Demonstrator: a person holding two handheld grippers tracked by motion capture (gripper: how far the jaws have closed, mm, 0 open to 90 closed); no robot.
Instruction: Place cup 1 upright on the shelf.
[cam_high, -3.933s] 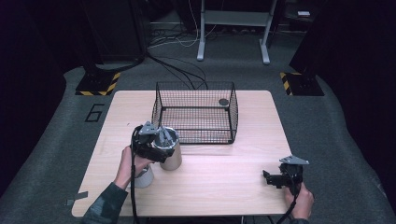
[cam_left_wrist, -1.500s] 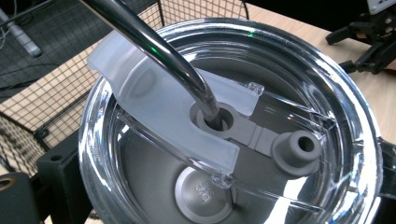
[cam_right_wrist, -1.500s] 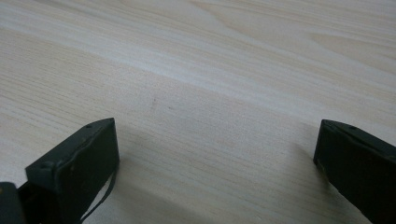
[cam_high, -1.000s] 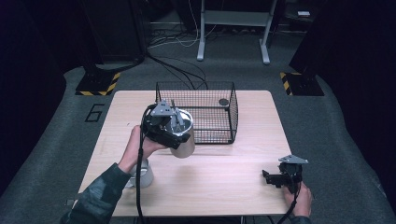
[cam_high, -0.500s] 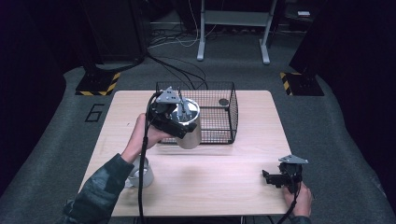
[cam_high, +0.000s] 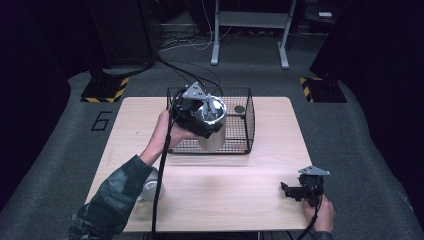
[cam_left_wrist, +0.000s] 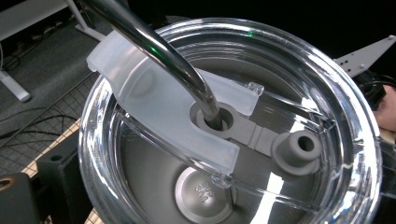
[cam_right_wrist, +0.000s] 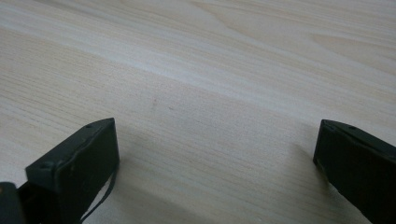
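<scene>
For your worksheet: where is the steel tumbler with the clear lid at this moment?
In the high view, the steel tumbler is held up by the left gripper at the left front of the wire basket, left of the table's centre.

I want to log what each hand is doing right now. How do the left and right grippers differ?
The left gripper is raised at the wire basket, clamped on the steel tumbler; the right gripper sits low by the table's near edge. Left is shut on a load; right stands wide open, holding nothing. Both are hand-held.
</scene>
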